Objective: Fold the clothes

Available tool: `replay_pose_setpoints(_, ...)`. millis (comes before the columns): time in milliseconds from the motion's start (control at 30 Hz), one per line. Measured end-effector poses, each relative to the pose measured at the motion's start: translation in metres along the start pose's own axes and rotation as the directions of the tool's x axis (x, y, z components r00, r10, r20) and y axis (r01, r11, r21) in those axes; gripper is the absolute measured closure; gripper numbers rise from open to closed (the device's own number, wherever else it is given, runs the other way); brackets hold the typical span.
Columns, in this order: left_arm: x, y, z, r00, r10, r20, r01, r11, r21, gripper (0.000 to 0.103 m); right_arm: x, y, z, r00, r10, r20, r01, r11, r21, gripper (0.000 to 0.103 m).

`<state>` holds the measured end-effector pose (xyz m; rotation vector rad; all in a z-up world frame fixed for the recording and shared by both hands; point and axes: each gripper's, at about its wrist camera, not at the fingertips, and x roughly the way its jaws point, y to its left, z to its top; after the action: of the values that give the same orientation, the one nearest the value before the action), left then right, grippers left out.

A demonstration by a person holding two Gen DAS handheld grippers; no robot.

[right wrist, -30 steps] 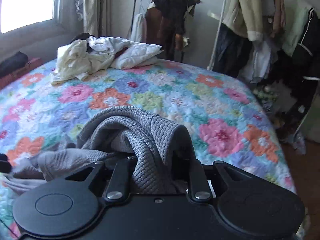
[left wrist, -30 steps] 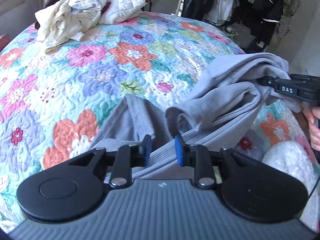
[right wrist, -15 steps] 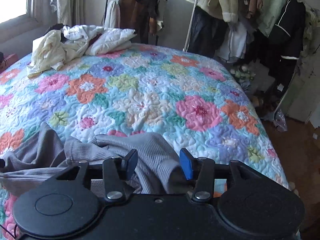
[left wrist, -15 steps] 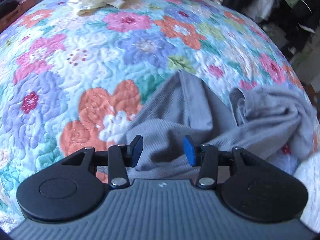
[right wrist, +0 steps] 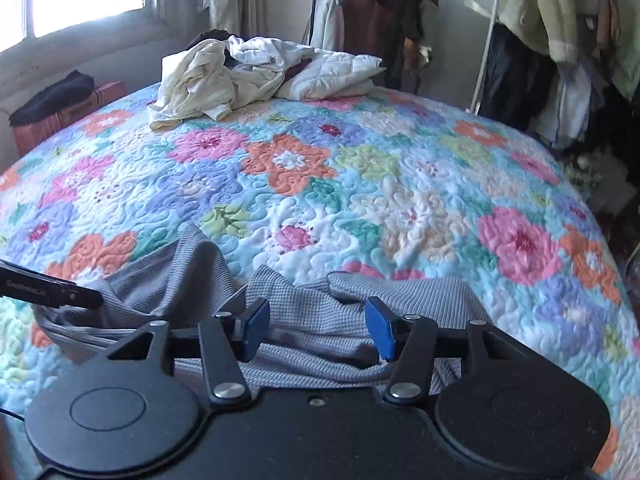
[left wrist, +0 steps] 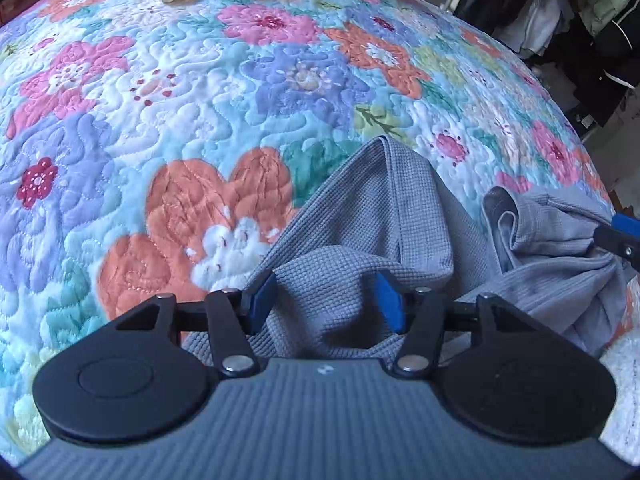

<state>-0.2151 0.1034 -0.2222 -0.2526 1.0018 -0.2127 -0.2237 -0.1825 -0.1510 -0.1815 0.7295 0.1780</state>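
Note:
A grey waffle-knit garment (left wrist: pixel 372 232) lies rumpled on the floral quilt (left wrist: pixel 200 112) near the bed's front edge; it also shows in the right wrist view (right wrist: pixel 320 320). My left gripper (left wrist: pixel 326 306) is open, its blue pads on either side of a fold of the grey cloth. My right gripper (right wrist: pixel 316 328) is open just above the garment's right part. The right gripper's tip shows at the right edge of the left wrist view (left wrist: pixel 620 236). The left gripper's finger shows at the left of the right wrist view (right wrist: pixel 52 286).
A heap of cream and white clothes (right wrist: pixel 248 72) lies at the far end of the bed. Clothes racks with hanging garments (right wrist: pixel 560 40) stand behind and to the right. A reddish box (right wrist: pixel 64 116) with a dark item sits by the window.
Both grippers let go of the grey garment and opened wide. The garment dropped from a lifted bunch onto the quilt. Both grippers lowered toward it.

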Motion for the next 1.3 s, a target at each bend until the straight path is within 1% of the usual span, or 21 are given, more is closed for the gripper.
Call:
replay_pose_setpoints(67,0.009,-0.004,-0.006,0.995,-0.066,-0.075,0.068,0.997,0.026,0.039,0.010,-0.005,-0.003,0.999,-0.031,-0.017,0.031,0.999,0.006,0.044)
replay_pose_setpoints(100,0.012,-0.002,-0.010,0.991,-0.085,-0.101,0.085,0.996,0.001,0.040,0.014,-0.013,-0.005,0.999,-0.024,-0.026,0.025,0.999,0.029,0.044)
replay_pose_setpoints(167,0.014,0.003,-0.017,0.992,-0.087,-0.095,0.082,0.995,-0.051,0.050,0.024,-0.024,-0.013,0.997,-0.004,-0.071,0.010,0.997,0.078,0.044)
replay_pose_setpoints(200,0.013,0.004,-0.018,0.993,-0.076,-0.086,0.072,0.996,-0.043,0.075,0.031,-0.028,-0.018,0.994,0.018,-0.110,-0.006,0.994,0.111,0.043)
replay_pose_setpoints(233,0.013,0.003,-0.018,0.994,-0.063,-0.087,0.062,0.998,-0.019,0.091,0.040,-0.033,-0.025,0.982,0.072,-0.172,-0.042,0.985,0.170,0.043)
replay_pose_setpoints(300,0.013,0.003,-0.018,0.994,-0.066,-0.085,0.066,0.998,-0.003,0.092,0.057,-0.042,-0.042,0.945,0.179,-0.274,-0.087,0.945,0.316,0.043)
replay_pose_setpoints(400,0.010,0.001,-0.016,0.994,-0.086,-0.065,0.087,0.996,0.007,0.092,0.058,-0.041,-0.046,0.945,0.180,-0.273,-0.082,0.939,0.335,0.043)
replay_pose_setpoints(467,0.011,-0.004,-0.015,0.995,-0.075,-0.061,0.078,0.996,0.041,0.089,0.057,-0.034,-0.047,0.953,0.151,-0.262,-0.070,0.954,0.292,0.043)
replay_pose_setpoints(533,0.018,-0.008,-0.015,0.996,-0.054,-0.070,0.058,0.997,0.059,0.073,0.058,-0.024,-0.049,0.962,0.109,-0.249,-0.049,0.970,0.238,0.044)
replay_pose_setpoints(600,0.025,-0.006,-0.014,0.993,-0.078,-0.084,0.081,0.996,0.035,0.061,0.057,-0.020,-0.047,0.973,0.067,-0.219,-0.020,0.977,0.214,0.046)
replay_pose_setpoints(700,0.027,-0.001,-0.014,0.986,-0.153,-0.065,0.151,0.988,-0.033,0.030,0.048,-0.037,-0.044,0.988,0.075,-0.132,-0.029,0.947,0.319,0.046)
replay_pose_setpoints(733,0.028,0.000,-0.014,0.984,-0.170,-0.055,0.167,0.985,-0.049,0.029,0.046,-0.045,-0.045,0.990,0.093,-0.110,-0.048,0.931,0.362,0.046)
replay_pose_setpoints(767,0.029,0.002,-0.015,0.981,-0.187,-0.045,0.184,0.981,-0.065,0.031,0.047,-0.051,-0.047,0.988,0.118,-0.099,-0.070,0.916,0.394,0.046)
replay_pose_setpoints(800,0.029,0.002,-0.016,0.980,-0.196,-0.035,0.193,0.979,-0.068,0.039,0.050,-0.053,-0.047,0.985,0.142,-0.101,-0.090,0.910,0.406,0.046)
replay_pose_setpoints(833,0.029,-0.003,-0.017,0.984,-0.176,-0.028,0.175,0.984,-0.021,0.066,0.053,-0.054,-0.047,0.981,0.164,-0.105,-0.106,0.904,0.413,0.046)
replay_pose_setpoints(900,0.029,-0.015,-0.021,0.993,-0.115,-0.024,0.117,0.989,0.088,0.085,0.058,-0.050,-0.046,0.976,0.172,-0.132,-0.107,0.911,0.399,0.051)
replay_pose_setpoints(933,0.028,-0.021,-0.024,0.995,-0.099,-0.015,0.100,0.986,0.134,0.088,0.061,-0.046,-0.045,0.976,0.159,-0.148,-0.091,0.919,0.383,0.058)
replay_pose_setpoints(1000,0.027,-0.033,-0.029,0.999,-0.047,0.015,0.043,0.970,0.240,0.090,0.061,-0.042,-0.045,0.978,0.137,-0.158,-0.072,0.930,0.359,0.084)
replay_pose_setpoints(1033,0.026,-0.040,-0.031,0.999,-0.019,0.033,0.009,0.956,0.293,0.090,0.058,-0.041,-0.046,0.981,0.134,-0.141,-0.076,0.932,0.354,0.088)
replay_pose_setpoints(1100,0.024,-0.049,-0.034,0.998,0.027,0.061,-0.046,0.934,0.354,0.090,0.050,-0.043,-0.047,0.986,0.128,-0.103,-0.084,0.932,0.352,0.093)
replay_pose_setpoints(1300,-0.003,-0.026,-0.022,0.987,0.053,0.149,-0.091,0.961,0.260,0.092,0.021,-0.047,-0.046,0.994,0.090,0.068,-0.108,0.932,0.346,0.094)
